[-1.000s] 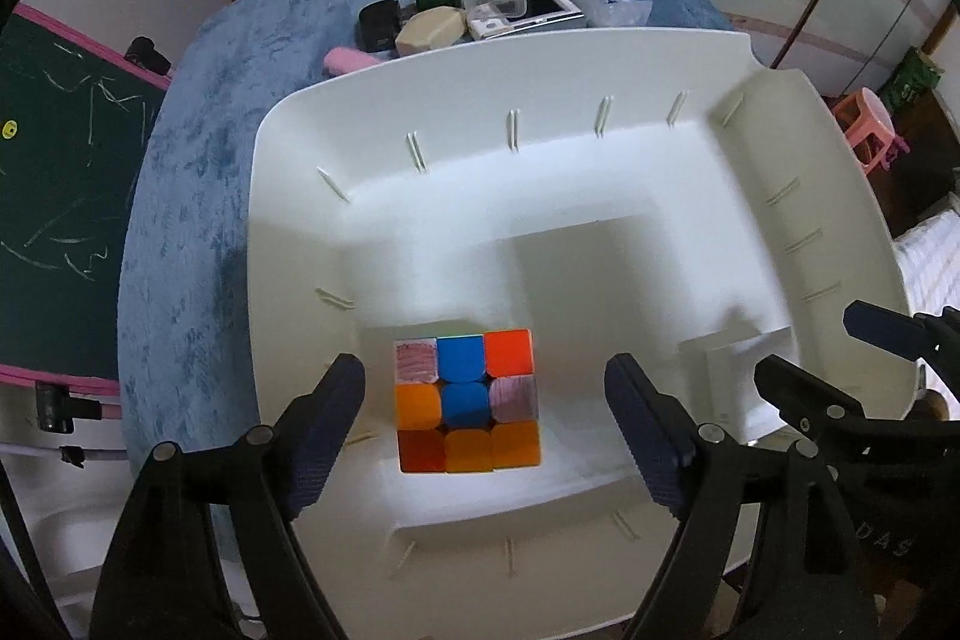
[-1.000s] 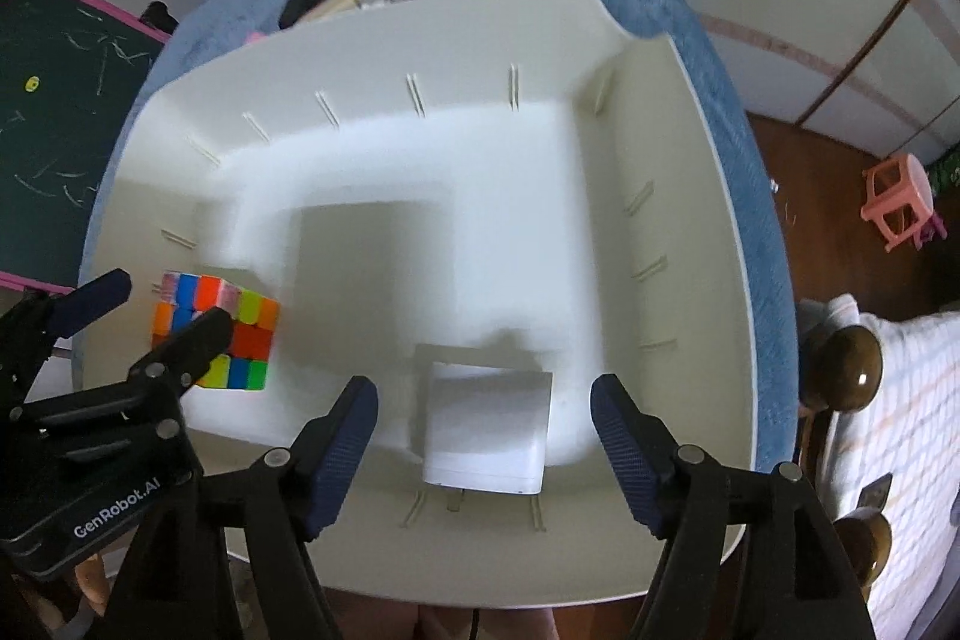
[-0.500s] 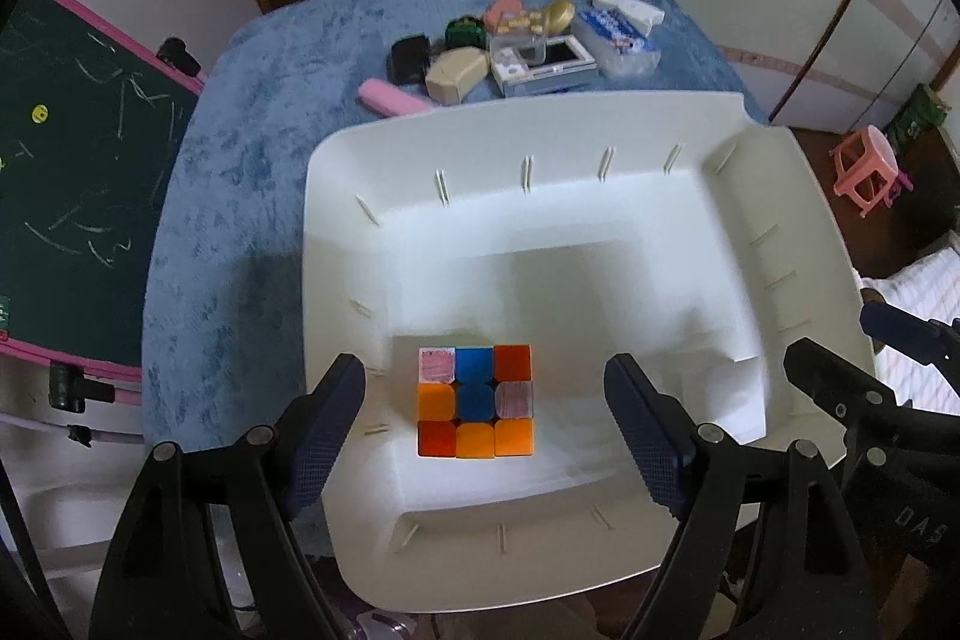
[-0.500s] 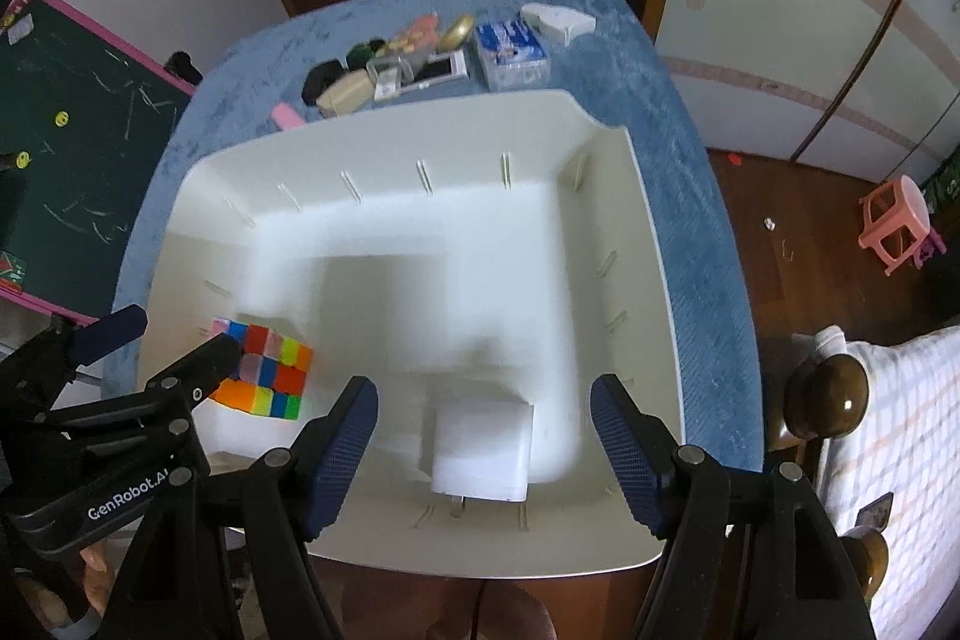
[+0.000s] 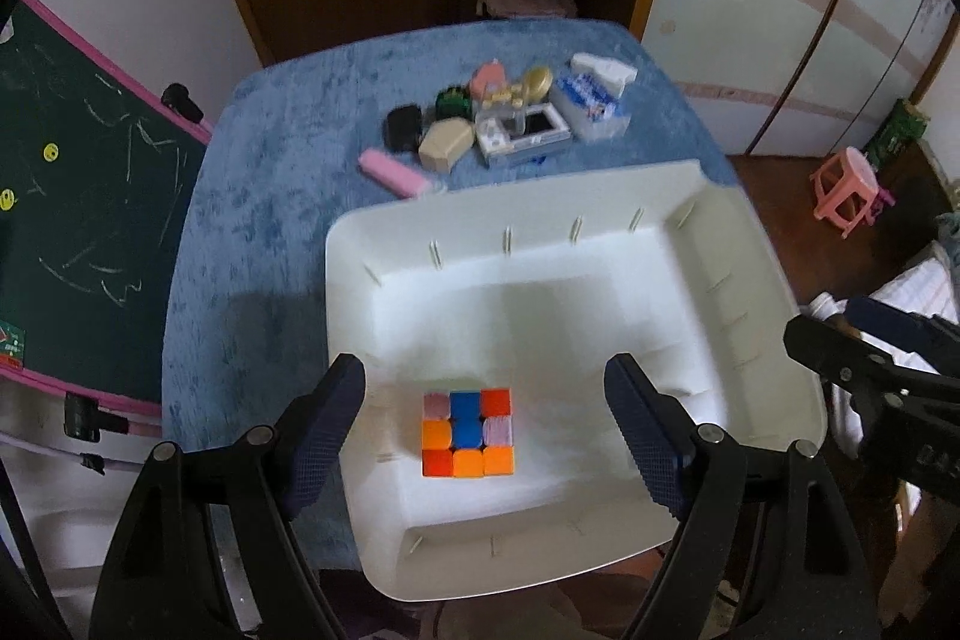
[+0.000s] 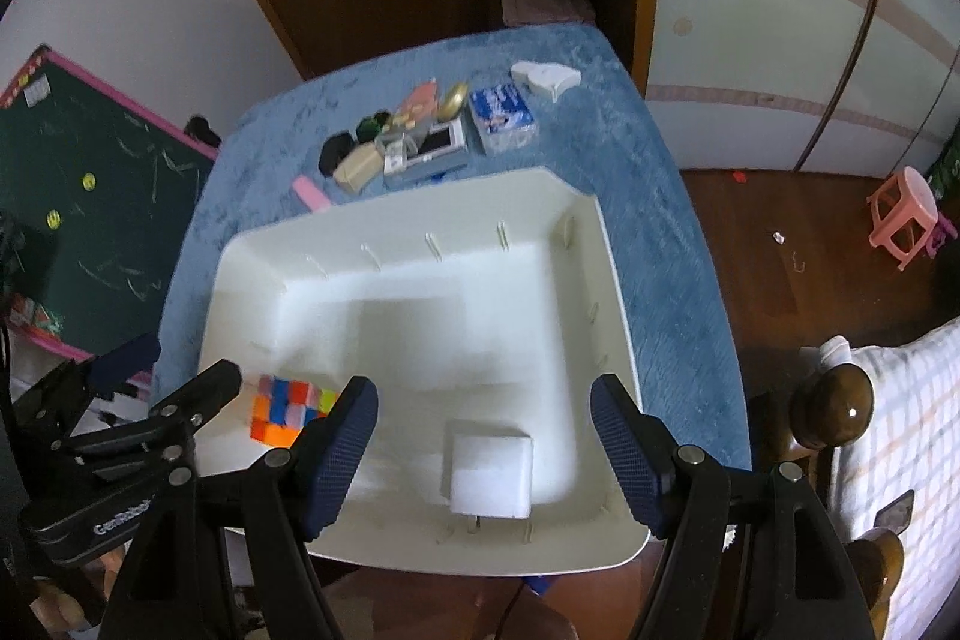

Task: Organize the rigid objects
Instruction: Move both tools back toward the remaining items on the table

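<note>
A colourful puzzle cube [image 5: 468, 433] lies in the near left part of a large white tray [image 5: 600, 208]. In the right wrist view the cube [image 6: 288, 409] and a white box [image 6: 489, 475] both lie inside the tray [image 6: 618, 316]. My left gripper [image 5: 483, 418] is open and empty, high above the cube. My right gripper [image 6: 483, 436] is open and empty, high above the white box. A cluster of small rigid items [image 5: 504, 124] lies on the blue table beyond the tray, also seen in the right wrist view [image 6: 420, 136].
The tray sits on a blue-covered table [image 5: 264, 232]. A pink bar [image 5: 393, 172] lies at the tray's far edge. A chalkboard [image 5: 72, 196] stands left, a pink stool [image 6: 903, 214] and a bed post [image 6: 834, 409] stand right.
Both grippers have risen and pulled back from the tray, so the tray, cube and white box look smaller. Both stay open. The cube and box have not moved.
</note>
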The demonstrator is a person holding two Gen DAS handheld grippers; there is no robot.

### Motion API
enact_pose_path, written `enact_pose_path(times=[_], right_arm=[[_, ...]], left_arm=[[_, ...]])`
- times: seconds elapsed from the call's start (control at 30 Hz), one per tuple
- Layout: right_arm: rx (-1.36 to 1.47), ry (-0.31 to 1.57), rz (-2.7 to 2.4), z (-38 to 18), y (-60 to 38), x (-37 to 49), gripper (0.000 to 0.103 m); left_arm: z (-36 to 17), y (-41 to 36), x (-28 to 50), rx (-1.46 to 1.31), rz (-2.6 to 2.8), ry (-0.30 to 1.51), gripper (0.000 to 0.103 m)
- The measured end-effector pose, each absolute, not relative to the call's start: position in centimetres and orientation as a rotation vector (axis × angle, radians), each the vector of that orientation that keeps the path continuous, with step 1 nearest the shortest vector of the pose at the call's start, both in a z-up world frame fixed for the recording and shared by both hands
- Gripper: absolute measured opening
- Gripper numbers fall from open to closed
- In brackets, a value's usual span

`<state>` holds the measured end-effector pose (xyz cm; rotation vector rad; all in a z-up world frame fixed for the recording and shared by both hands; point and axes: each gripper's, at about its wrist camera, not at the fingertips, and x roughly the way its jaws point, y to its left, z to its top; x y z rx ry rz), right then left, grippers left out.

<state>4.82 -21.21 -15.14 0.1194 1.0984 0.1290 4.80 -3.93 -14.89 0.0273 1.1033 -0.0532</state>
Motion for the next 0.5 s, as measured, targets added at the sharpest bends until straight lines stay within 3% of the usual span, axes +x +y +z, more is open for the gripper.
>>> enact_pose_path(times=[0.5], right_arm=[[0.132, 1.022, 0.09, -10.0, -23.4, 9.6, 0.074]], left_arm=[[-7.3, -1.9, 12.3, 0.009, -0.066, 1.042, 0.085]])
